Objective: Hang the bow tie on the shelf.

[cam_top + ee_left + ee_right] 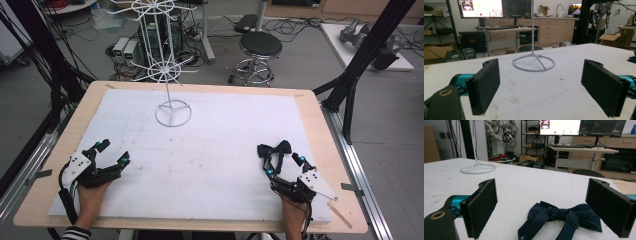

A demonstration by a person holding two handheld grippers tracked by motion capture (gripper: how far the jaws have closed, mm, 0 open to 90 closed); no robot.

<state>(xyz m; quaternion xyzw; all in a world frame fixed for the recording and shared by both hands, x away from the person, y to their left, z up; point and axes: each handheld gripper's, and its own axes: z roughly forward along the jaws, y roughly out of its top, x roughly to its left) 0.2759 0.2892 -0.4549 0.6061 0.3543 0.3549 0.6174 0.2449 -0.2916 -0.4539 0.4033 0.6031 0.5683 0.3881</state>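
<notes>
Work in hand: picking up the dark blue bow tie (pixel 276 149), most likely to hang it on the white wire rack (pixel 172 75), judging by the only two things set out.

Bow tie: lies flat near the right edge of the worktop (pixel 55 165), toward the front right corner, straps trailing toward the person. In the right gripper view it (pixel 564 216) sits between the two black pads and close in front of them, touching neither.

Right gripper (pixel 282 165): fingers (pixel 482 203) spread as wide as they go, low over the white sheet, one on each side of the tie. That placement looks like the line-up for a pinch on the knot or straps.

Left gripper (pixel 112 152): fingers (pixel 486 83) spread with nothing between them, parked near the front left corner, well apart from the tie, seemingly waiting its turn.

Rack: stands on a ring base (pixel 534 62) at the middle of the far edge, upright, arms bare. It is well apart from both hands, so the tie would have to be carried across the worktop.

Sheet: white cover (pixel 210 165) over the wood, giving the dark tie a plain background.
</notes>
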